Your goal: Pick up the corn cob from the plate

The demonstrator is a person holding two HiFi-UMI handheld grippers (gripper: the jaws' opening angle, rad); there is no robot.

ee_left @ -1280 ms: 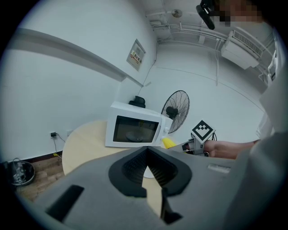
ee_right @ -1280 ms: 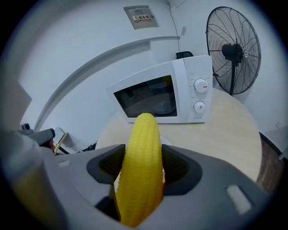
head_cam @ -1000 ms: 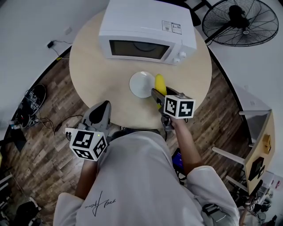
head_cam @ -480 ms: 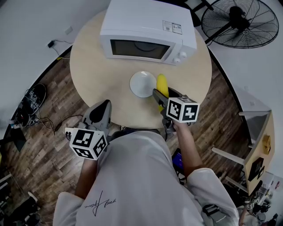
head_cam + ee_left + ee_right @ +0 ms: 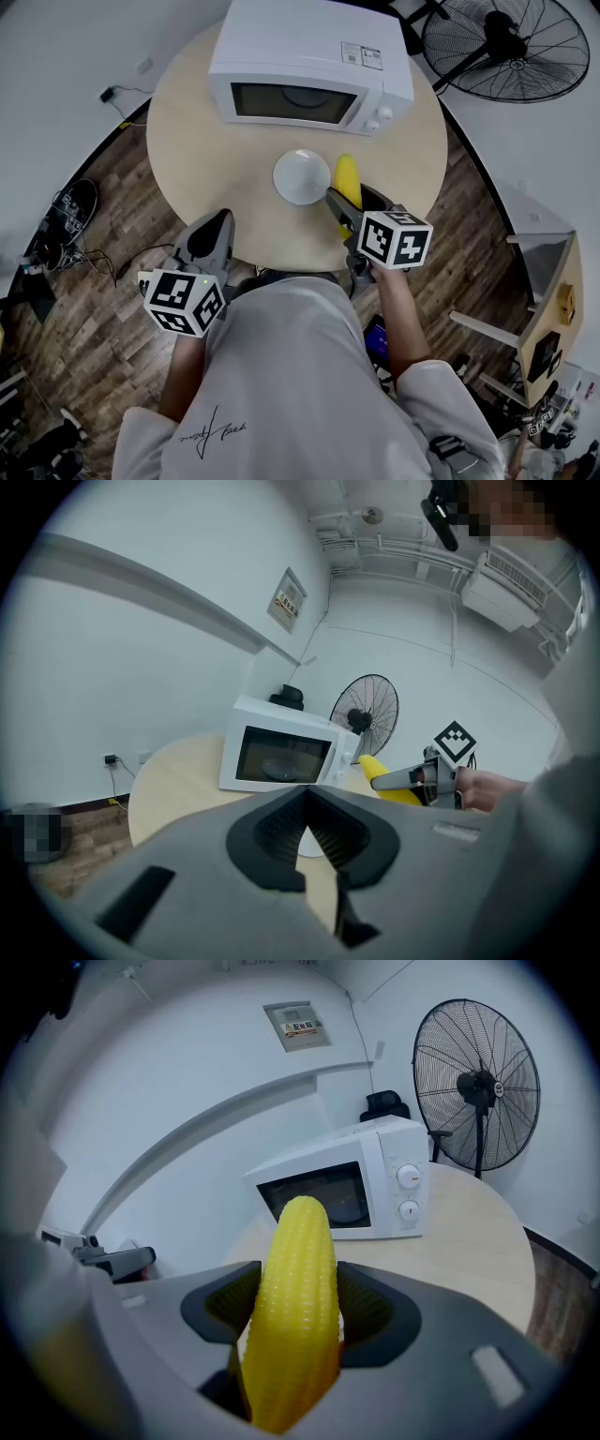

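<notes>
The corn cob (image 5: 298, 1269) is clamped between the jaws of the right tool (image 5: 349, 208) and is held clear of the plate (image 5: 300, 178), just to its right and above the tabletop (image 5: 197, 150), so the pick-up is judged to be essentially made. The left tool (image 5: 305, 832) is kept at the near edge, its jaws drawn together on nothing. The cob is a rounded, tapering yellow cylinder, ridged with rows of small, glossy kernels, and it looks like moulded plastic. Most of its length projects past the dark ribbed pads, so only the lower part is gripped. A slip is therefore the main risk: the curved, bumpy surface could be squeezed outward, or the cob could be pivoted downward by a quick swing or tilt. A drop would probably send it rolling across the smooth, pale, round tabletop towards the edge. The smooth white plate could also be knocked if the cob is lowered leftward.
</notes>
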